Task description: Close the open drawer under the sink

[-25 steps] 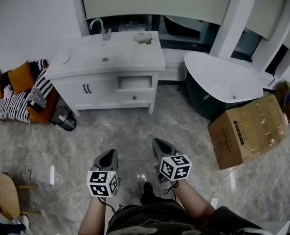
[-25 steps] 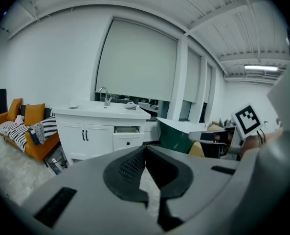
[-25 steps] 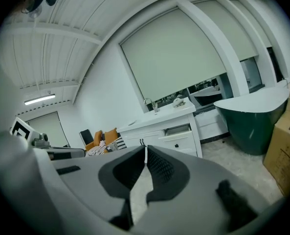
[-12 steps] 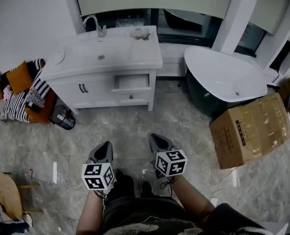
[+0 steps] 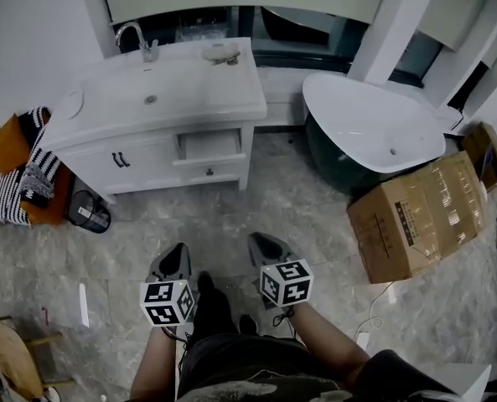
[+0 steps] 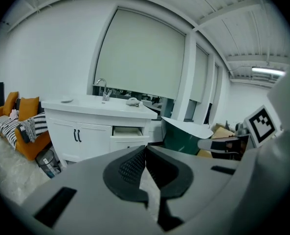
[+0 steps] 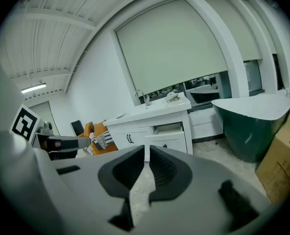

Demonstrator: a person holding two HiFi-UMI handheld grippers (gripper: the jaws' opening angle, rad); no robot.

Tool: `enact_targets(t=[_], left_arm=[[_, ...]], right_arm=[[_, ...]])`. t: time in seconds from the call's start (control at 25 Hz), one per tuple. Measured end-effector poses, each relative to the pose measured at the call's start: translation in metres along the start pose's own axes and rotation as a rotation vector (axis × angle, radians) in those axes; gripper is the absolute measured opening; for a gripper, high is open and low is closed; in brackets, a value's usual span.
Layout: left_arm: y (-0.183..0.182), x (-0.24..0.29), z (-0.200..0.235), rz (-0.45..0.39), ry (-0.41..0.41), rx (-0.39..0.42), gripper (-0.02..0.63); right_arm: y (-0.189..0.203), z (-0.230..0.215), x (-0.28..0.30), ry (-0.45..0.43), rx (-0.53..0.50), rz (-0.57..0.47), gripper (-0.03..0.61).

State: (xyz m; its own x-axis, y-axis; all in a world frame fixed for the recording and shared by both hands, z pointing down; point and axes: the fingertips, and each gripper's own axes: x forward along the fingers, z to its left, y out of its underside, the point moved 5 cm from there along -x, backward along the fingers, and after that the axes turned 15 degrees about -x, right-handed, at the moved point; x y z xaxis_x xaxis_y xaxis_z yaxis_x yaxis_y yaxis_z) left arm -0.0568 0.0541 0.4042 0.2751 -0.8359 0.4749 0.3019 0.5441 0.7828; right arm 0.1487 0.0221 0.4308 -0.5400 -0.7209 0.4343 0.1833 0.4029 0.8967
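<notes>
I hold both grippers low at the near edge of the head view, side by side and well apart from the work. My left gripper has its black ribbed pads pressed together with nothing between them. My right gripper is closed as well, with only a hairline between the pads, and empty.

The open drawer is at the far side of the room, in the upper right of the white vanity. It sits just under the surface's edge and to the right of the sink. It stands pulled out toward me, a shallow white box with a flat front. Below it a second drawer front with a small dark knob sits flush, and to the left are cabinet doors with dark bar handles. A curved chrome faucet rises at the far edge of the surface.

Between the grippers and the drawer lies glossy grey veined marble floor. A dark round bin sits at the vanity's left foot. Further left is an orange sofa draped with black-and-white striped cloth. Right of the vanity stands an oval freestanding bathtub, smooth white inside and dark green outside. Nearer on the right is a big brown cardboard box, with a white cable on the floor beside it. A rounded wooden stool shows at the near left.
</notes>
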Motion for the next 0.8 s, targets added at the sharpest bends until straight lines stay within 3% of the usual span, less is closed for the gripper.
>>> enact_targets(t=[0.8], left_arm=[[-0.039, 0.166, 0.166, 0.177, 0.007, -0.063, 0.015]], right_arm=[[0.006, -0.031, 0.216, 0.230, 0.067, 0.146, 0.029]])
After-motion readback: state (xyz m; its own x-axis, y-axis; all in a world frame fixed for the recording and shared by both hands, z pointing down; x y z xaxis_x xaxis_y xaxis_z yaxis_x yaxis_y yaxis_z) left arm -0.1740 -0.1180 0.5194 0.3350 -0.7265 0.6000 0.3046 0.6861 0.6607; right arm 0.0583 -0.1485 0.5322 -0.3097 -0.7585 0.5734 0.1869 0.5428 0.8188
